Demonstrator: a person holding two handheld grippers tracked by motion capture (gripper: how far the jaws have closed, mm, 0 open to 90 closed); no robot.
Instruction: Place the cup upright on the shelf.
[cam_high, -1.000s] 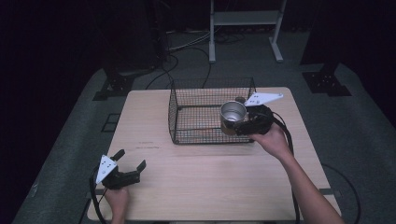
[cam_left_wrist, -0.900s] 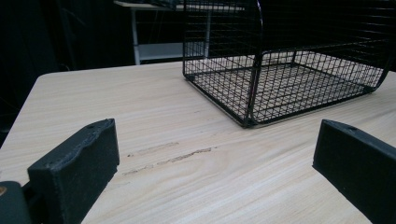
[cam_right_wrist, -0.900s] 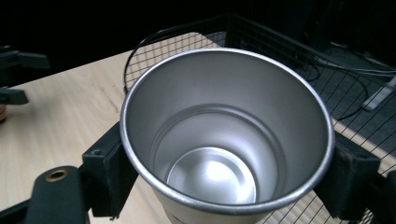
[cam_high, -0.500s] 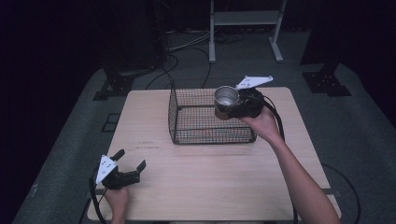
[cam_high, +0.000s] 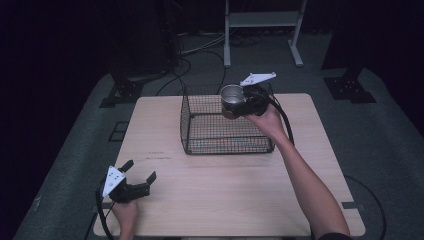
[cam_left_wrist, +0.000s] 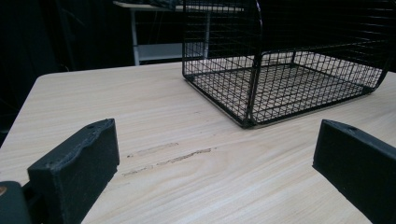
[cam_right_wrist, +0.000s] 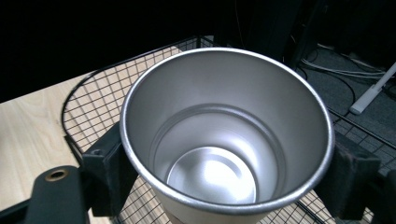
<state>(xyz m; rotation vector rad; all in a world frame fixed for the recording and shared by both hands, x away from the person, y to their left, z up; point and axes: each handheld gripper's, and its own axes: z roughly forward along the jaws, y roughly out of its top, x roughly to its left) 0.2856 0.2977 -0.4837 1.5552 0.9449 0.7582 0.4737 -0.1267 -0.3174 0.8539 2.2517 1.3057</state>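
One steel cup (cam_high: 231, 98) clamped in right gripper (cam_high: 246, 102), upper centre of frame: best lowered upright inside wire basket (cam_high: 200, 145); left gripper (cam_high: 138, 184) wide open.

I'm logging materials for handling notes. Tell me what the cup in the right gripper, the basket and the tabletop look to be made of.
Round silver cup: seemingly steel or aluminium, brushed satin finish, soft highlights on its base.
Black rectangular mesh basket: thin metal wire grid, probably coated or painted; dark, dull.
Pale rectangular tabletop: wood or wood-look laminate, matt, with grain lines and a scuff.
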